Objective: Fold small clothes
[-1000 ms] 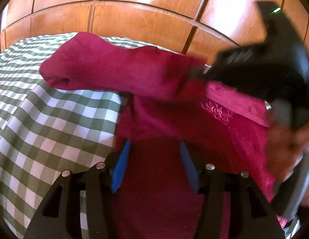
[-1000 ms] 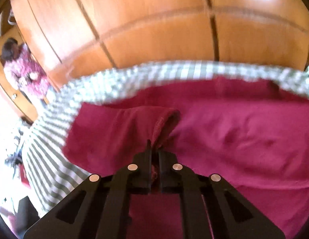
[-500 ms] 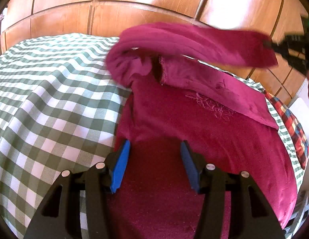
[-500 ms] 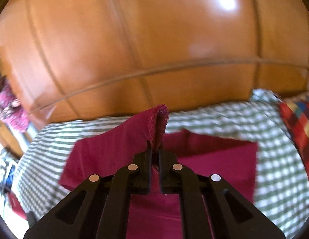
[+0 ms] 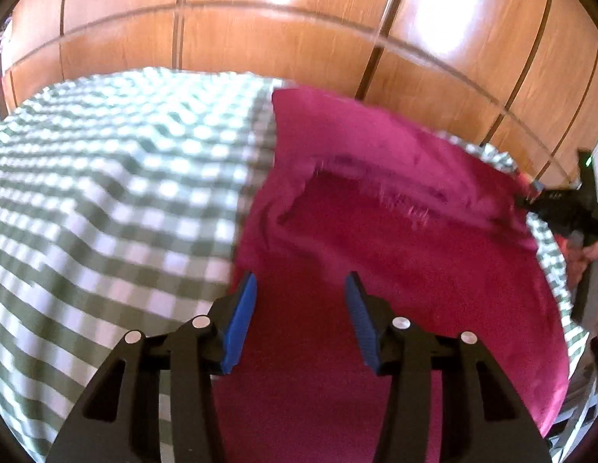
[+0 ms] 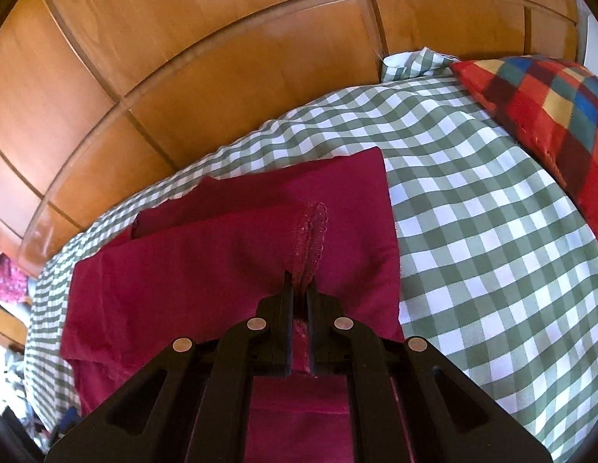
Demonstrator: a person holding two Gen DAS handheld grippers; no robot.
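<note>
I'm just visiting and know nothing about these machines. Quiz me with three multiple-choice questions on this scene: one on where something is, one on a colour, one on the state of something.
1. Where does the multicoloured checked cushion lie, seen from the right camera?
A. right of the garment
B. on top of the garment
C. left of the garment

2. What colour is the garment?
A. yellow
B. dark pink
C. white

3. What is the right tool doing?
A. standing wide open
B. pinching the garment's stitched edge
C. gripping the cushion

Answers:
1 A, the cushion sits at the right edge on the green checked sheet.
2 B, the cloth is deep pink throughout.
3 B, stitched hem pokes out between its closed jaws.
</note>
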